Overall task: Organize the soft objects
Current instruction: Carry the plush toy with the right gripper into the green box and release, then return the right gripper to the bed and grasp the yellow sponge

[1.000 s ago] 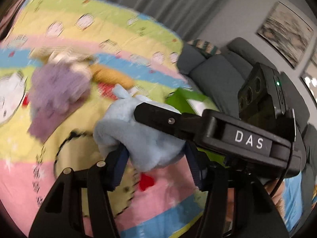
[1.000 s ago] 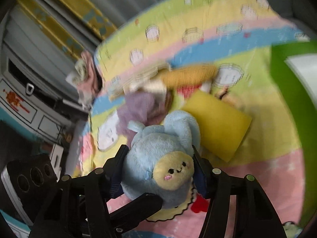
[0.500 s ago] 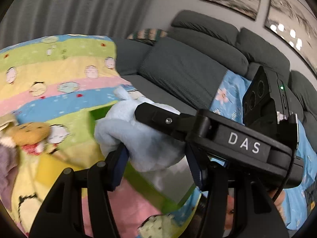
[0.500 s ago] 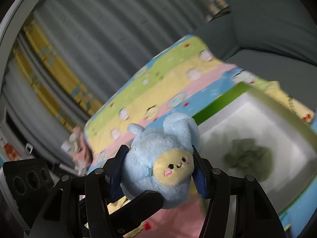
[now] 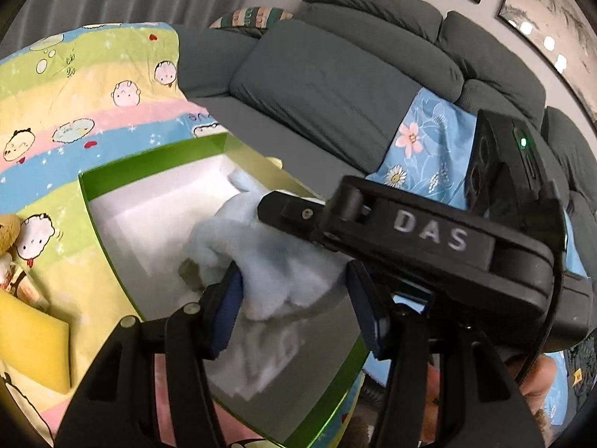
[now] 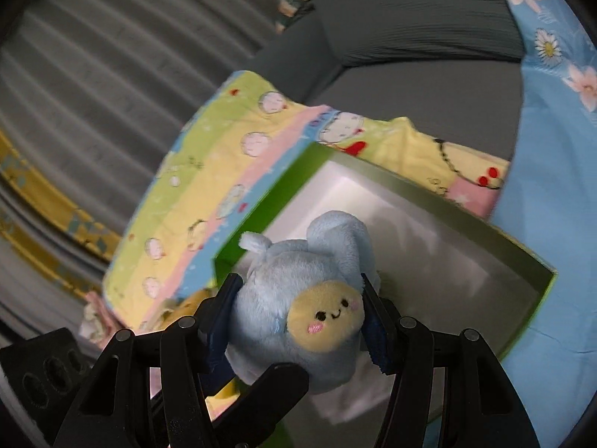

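Note:
A light blue plush toy (image 6: pixel 298 298) with a yellow smiling face hangs over the green-rimmed white box (image 6: pixel 466 220). My right gripper (image 6: pixel 298 313) is shut on its sides, blue pads pressing into the fur. In the left wrist view my left gripper (image 5: pixel 296 302) is shut on the same plush toy (image 5: pixel 268 261), above the inside of the box (image 5: pixel 97 201). The right gripper's black body (image 5: pixel 429 231) crosses in front and hides part of the toy. A dull green soft thing (image 5: pixel 190 270) lies in the box, mostly hidden.
The box sits on a striped cartoon blanket (image 5: pixel 74 93) over a grey sofa (image 5: pixel 335 74). A yellow pad (image 5: pixel 33 351) and a brown plush (image 5: pixel 7 231) lie left of the box. A blue floral cloth (image 5: pixel 429 149) covers the sofa to the right. Grey curtains hang behind.
Both grippers have carried the blue plush sideways, from above the toys on the blanket to over the open box. Both wrists rolled, and the grip has stayed the same.

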Demonstrator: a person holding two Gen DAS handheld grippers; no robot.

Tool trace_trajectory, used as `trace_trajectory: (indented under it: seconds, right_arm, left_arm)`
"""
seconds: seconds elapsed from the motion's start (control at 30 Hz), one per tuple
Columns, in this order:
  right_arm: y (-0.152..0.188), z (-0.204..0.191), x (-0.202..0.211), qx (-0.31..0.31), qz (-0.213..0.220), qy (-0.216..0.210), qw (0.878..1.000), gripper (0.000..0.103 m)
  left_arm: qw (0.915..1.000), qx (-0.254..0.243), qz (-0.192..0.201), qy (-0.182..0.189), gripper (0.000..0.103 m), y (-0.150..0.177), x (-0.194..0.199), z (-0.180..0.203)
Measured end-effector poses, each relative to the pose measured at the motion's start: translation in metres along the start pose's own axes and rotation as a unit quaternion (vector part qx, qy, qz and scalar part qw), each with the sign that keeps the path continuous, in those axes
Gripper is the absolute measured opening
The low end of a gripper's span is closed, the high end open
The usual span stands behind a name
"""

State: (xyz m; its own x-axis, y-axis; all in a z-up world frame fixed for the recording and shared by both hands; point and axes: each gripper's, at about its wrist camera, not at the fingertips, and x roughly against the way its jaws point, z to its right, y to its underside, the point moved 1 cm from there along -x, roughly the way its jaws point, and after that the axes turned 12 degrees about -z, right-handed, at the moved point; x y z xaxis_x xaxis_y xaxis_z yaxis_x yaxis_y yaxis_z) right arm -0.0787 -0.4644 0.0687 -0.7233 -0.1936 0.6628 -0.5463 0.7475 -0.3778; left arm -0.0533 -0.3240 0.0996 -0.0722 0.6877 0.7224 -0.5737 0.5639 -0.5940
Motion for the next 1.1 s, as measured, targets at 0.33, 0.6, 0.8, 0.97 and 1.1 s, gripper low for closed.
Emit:
trace_trajectory:
  seconds: [0.33, 0.6, 0.8, 0.97, 1.1]
  right_arm:
    - [0.004, -0.012, 0.015, 0.025, 0.036, 0.006, 0.999, 0.083]
    - [0.021, -0.057, 0.017, 0.089, 0.048, -0.030, 0.994, 0.101]
    - [0.041, -0.098, 0.000, 0.140, 0.017, -0.039, 0.989, 0.103]
    - [0.064, -0.135, -0.032, 0.192, -0.022, -0.019, 0.981, 0.103]
    - [0.085, -0.155, -0.068, 0.229, -0.075, 0.012, 0.970, 0.103]
  left_arm:
    - [0.9973, -0.006, 0.017, -0.071, 0.072, 0.015, 0.032, 0.003]
    - [0.9888, 0.019, 0.049, -0.140, 0.090, 0.041, 0.086, -0.011]
    - [0.9717, 0.085, 0.055, -0.213, 0.102, 0.079, 0.129, -0.048]
    - [0.9442, 0.161, 0.039, -0.285, 0.102, 0.120, 0.149, -0.092]
    - [0.9298, 0.207, 0.031, -0.303, 0.102, 0.154, 0.162, -0.128]
